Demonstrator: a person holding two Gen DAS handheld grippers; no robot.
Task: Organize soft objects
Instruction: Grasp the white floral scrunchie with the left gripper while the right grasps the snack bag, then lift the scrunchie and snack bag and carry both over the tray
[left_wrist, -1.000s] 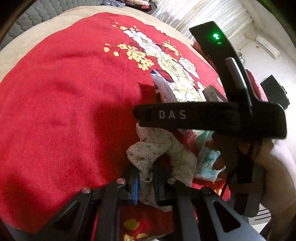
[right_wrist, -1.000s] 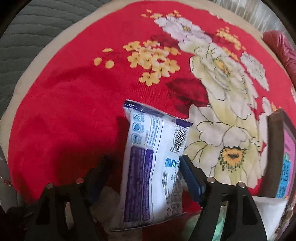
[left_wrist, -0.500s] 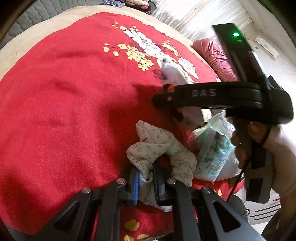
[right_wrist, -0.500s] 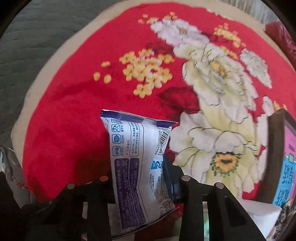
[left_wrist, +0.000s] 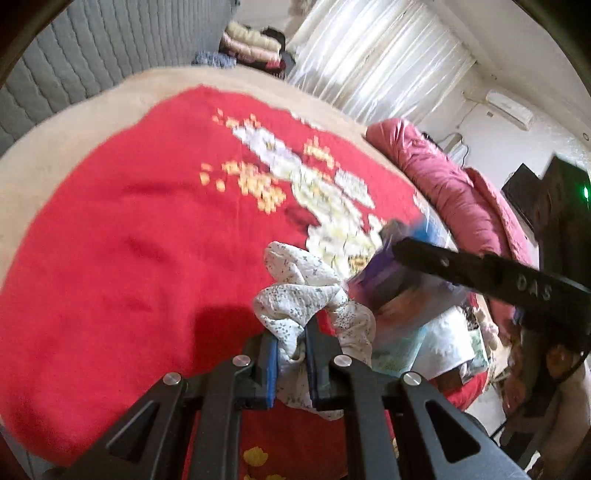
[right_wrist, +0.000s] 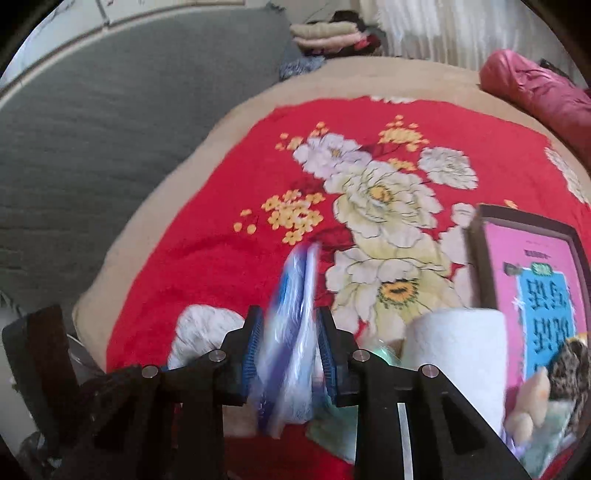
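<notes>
While both tools are loaded, neither thing has been set down yet; the left gripper (left_wrist: 291, 360) has its fingers pressed onto a bunched white cloth (left_wrist: 306, 295) with a small speckled print, held above the near part of the red floral blanket (left_wrist: 129, 258) on the bed; the right gripper (right_wrist: 290, 354) pinches a plastic-wrapped packet (right_wrist: 291, 332), white and blue with purple print, edge-on between its blue-padded fingers (right_wrist: 254, 350), also above the blanket's near edge. The cloth looks light and wholly limp; it folds over the fingers on either side and will sag wherever it is unsupported, so a grip in the thick of the bunch, as now, seems safest, a hold on a loose corner likely letting it unroll. The packet appears light too, but its film is probably slick and its filling squashy; squeezing across the middle of its flat body should keep it from sliding, whereas the sealed end would likely slip. Near the right tool lie a white paper roll (right_wrist: 458, 347), a pink-and-blue framed box (right_wrist: 532, 295), and a small plush toy (right_wrist: 528, 402); a pink quilt (left_wrist: 454, 192) lies along the bed's far side. Motion blur hides the packet's print.
</notes>
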